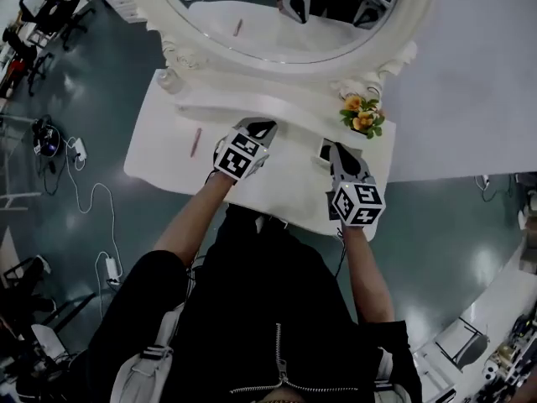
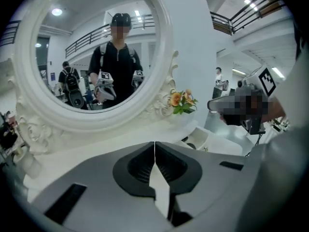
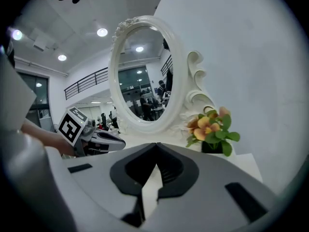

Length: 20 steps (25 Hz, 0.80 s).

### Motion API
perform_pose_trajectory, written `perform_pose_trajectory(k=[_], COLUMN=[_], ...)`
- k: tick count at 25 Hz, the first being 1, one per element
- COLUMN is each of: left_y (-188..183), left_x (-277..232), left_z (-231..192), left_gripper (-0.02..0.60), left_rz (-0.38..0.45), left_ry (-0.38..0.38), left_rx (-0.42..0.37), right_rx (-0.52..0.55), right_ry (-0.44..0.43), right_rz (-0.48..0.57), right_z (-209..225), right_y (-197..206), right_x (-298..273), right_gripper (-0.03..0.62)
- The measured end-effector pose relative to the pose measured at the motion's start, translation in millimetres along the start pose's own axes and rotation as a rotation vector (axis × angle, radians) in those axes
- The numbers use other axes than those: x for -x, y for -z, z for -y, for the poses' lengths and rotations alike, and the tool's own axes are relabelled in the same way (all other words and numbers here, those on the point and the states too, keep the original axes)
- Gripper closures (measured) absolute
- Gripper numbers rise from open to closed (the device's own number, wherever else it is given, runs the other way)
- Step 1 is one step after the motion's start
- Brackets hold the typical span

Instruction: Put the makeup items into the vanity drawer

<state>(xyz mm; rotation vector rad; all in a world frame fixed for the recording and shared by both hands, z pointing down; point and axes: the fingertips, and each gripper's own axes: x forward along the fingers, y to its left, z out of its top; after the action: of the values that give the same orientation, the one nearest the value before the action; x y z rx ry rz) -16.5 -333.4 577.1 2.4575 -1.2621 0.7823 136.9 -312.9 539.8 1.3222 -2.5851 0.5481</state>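
With left gripper (image 1: 261,128) and right gripper (image 1: 331,149) jaws both clenched on nothing, open left wide, swing to pink makeup pencil (image 1: 195,142) lying on tabletop (image 1: 285,185) at its 9 o'clock, pinch mid-shaft.

A large, open indoor hall set up like a research lab or studio, not a home. A white vanity table (image 1: 159,141) with an ornate oval mirror (image 1: 252,13) stands on a glossy grey-green floor (image 1: 117,82), among trailing cables (image 1: 81,193) and office chairs (image 1: 46,11). Mezzanine railings (image 2: 241,16) and recessed ceiling lights (image 3: 101,32) show overhead.
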Motion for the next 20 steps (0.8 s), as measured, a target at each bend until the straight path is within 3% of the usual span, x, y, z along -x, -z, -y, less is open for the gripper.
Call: perform_pose_trajectory(k=[10,20], left_y=[65.2,120.0], left_x=[82.4,117.8], left_z=[-92.1,-153.9], left_gripper=[0.558,0.558], left_rz=[0.028,-0.02], left_ry=[-0.241,-0.32], left_rx=[0.213,0.305], right_rx=[0.1,0.133], right_ry=[-0.214,-0.271], right_rz=[-0.054,-0.09], right_z=[-81.9,-125.2], right_y=[-6.0,-14.3], right_x=[-74.0,-119.8], right_gripper=[0.588,0.588])
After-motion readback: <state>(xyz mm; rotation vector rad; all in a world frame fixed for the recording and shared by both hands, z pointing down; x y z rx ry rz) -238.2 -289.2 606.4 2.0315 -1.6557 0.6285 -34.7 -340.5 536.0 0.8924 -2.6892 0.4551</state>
